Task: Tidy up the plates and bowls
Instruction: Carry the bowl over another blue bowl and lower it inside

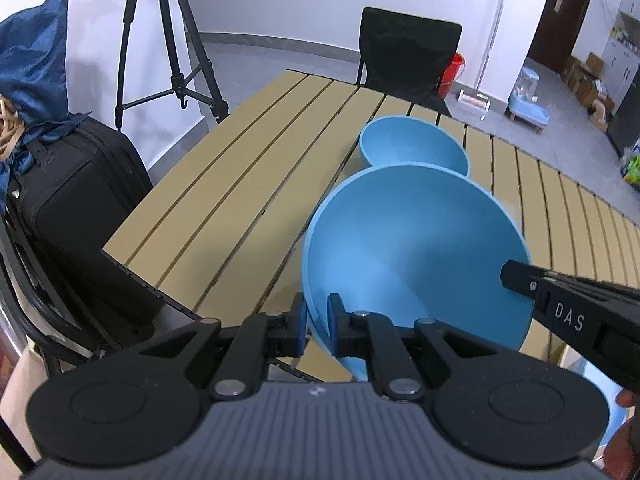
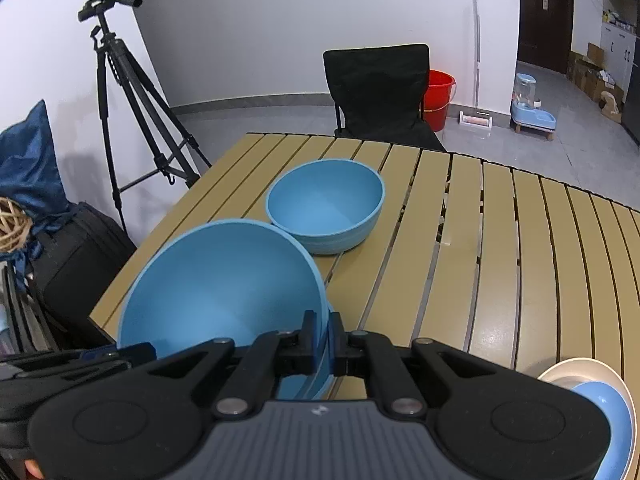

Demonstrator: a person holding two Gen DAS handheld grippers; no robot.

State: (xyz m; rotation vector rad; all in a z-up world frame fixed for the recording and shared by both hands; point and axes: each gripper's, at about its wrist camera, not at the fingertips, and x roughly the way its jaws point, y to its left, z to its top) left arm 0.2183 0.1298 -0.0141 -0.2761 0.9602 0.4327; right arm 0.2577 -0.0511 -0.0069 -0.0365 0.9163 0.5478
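Grippers: left (image 1: 317,322) and right (image 2: 325,340) both clamp big bowl (image 1: 416,248) rim
Risk: uneven lowering tips it; knocks small bowl (image 2: 325,204)

Light blue bowls on a tan slatted table

The held bowl (image 2: 224,280) and the second bowl (image 2: 326,204) at 12 o'clock are plain light blue; the table (image 2: 500,260) has tan slats with dark gaps; the bucket (image 2: 438,92) is red, the chair (image 2: 380,92) black.
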